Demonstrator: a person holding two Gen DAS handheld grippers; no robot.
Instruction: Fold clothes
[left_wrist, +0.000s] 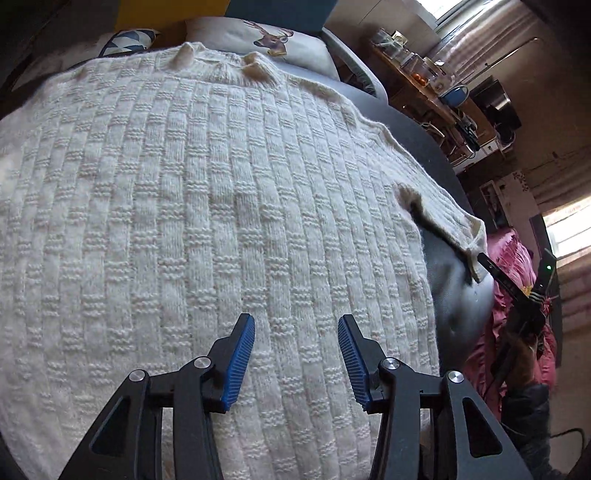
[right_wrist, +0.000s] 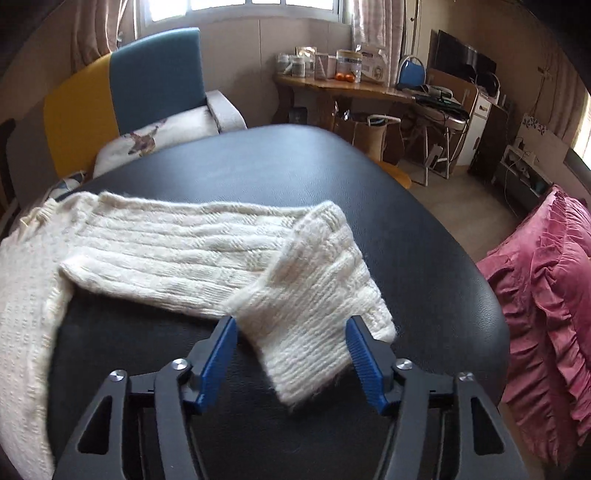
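Sweater (left_wrist: 207, 206) knit fills nearly the whole left wrist view, spread flat on the dark padded table (right_wrist: 424, 236), so that its hem and far side run off the frame and cannot be seen. Its collar (left_wrist: 221, 62) lies at the table's far end, toward the deer-print cushion (left_wrist: 273, 37), which puts the body's long axis running from the left gripper (left_wrist: 296, 358) away to that cushion. That gripper hangs just above the knit with its blue pads spread wide and nothing between them. From the right wrist view only a strip of the body shows at the table's left edge; the sleeve (right_wrist: 192, 254) stretches sideways across the table top, then bends back on itself so the cuff (right_wrist: 303, 350) points toward the camera. Cuff detail is blurred. The right gripper (right_wrist: 291, 354) has its fingers wide apart on either side of the cuff, not pinching it; whether the pads touch the wool I cannot tell. Pink ruffled fabric (right_wrist: 546, 314) sits just beyond the table's right edge.
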